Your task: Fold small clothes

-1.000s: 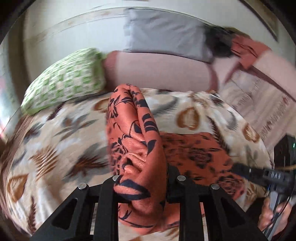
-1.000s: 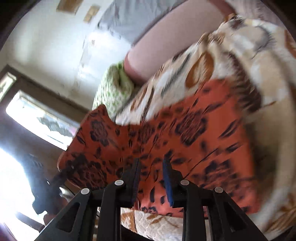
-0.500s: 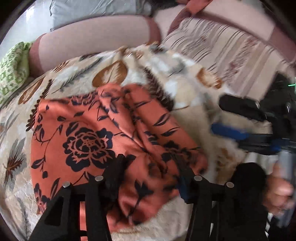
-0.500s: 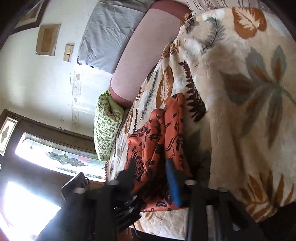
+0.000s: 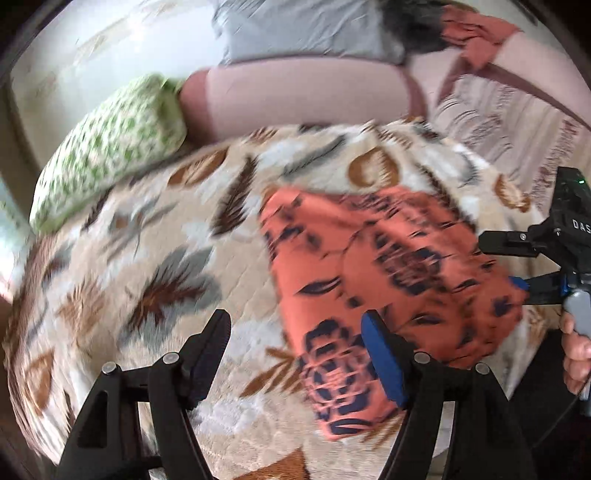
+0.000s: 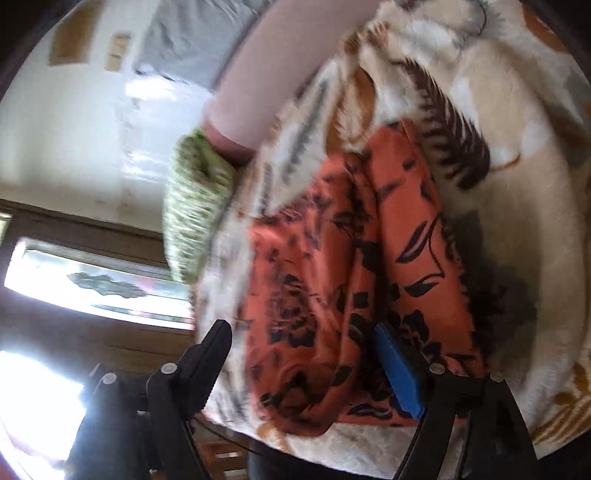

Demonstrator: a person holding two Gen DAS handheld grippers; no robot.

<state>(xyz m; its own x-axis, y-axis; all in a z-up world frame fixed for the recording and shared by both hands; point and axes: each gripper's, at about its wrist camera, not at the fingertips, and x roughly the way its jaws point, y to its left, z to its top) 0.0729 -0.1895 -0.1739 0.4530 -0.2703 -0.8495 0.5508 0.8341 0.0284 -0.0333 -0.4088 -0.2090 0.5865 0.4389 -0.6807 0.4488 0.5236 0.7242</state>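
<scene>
Lying folded right of centre on the leaf-print blanket [image 5: 147, 280], the orange floral garment [image 5: 391, 280] sits released before the wide-jawed left gripper [image 5: 295, 354]; right wrist view: right gripper [image 6: 303, 354], jaws likewise wide and empty, straddles its lower-centre edge, presumably for the next fold.

Leaf-print blanket [image 5: 155, 258] covers the bed, cream ground with brown and grey fronds. Green-and-white patterned pillow [image 5: 110, 147] at its far left edge, touching a pink bolster [image 5: 303, 99] that runs along the head. Grey cushion [image 5: 306, 29] behind the bolster, against a white wall [image 5: 92, 55]. Striped beige cover [image 5: 498, 122] to the right. In the right wrist view: dark wood window frame [image 6: 92, 229] with patterned glass [image 6: 103, 284], strong daylight blowing out the lower left (detail lost there). Two small tan plaques [image 6: 118, 51] on the wall. Both views motion-blurred.
</scene>
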